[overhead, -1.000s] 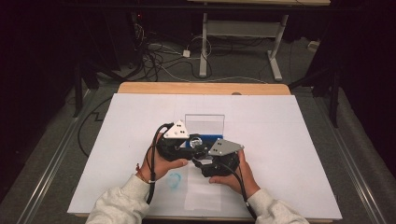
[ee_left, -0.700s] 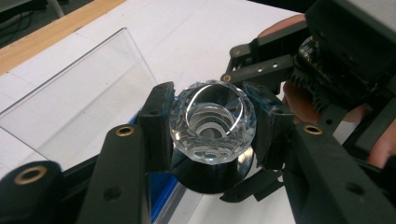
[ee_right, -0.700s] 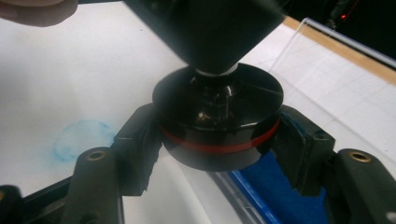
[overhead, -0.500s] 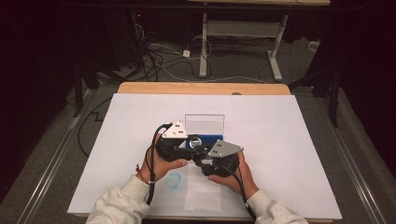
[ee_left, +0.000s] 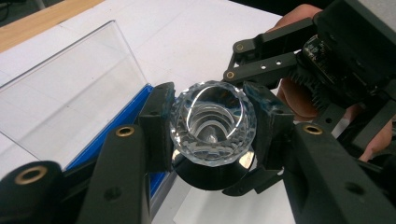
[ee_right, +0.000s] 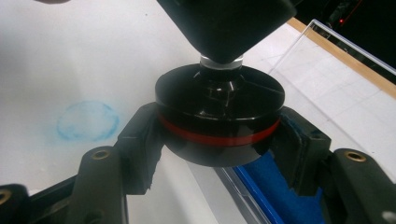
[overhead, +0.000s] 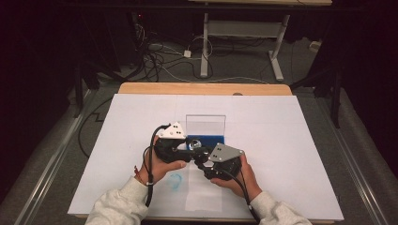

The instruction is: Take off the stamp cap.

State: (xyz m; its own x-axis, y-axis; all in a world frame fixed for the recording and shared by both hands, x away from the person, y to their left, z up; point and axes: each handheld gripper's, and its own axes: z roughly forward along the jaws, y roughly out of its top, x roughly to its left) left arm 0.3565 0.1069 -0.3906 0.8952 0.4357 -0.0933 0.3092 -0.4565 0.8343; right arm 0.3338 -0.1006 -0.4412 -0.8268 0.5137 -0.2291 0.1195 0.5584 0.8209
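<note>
High view: both hands meet near table centre, just at 6 o'clock of clear box (overhead: 205, 125) with blue lining. Left gripper (ee_left: 210, 126) clamps faceted crystal knob (ee_left: 212, 122), 1 jaw at 9, other at 3 o'clock. Right gripper (ee_right: 217, 135), jaws just closing, now grips black disc base (ee_right: 219, 122) with red band below knob. Blue smudge (overhead: 175, 181) on white sheet (overhead: 291, 140), 6 o'clock of left hand (overhead: 162, 166).

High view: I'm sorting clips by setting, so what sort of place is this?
Probably a lab or workshop, not a home: a white-covered table, loose cables on the floor, and a bare desk frame in a dark room.
</note>
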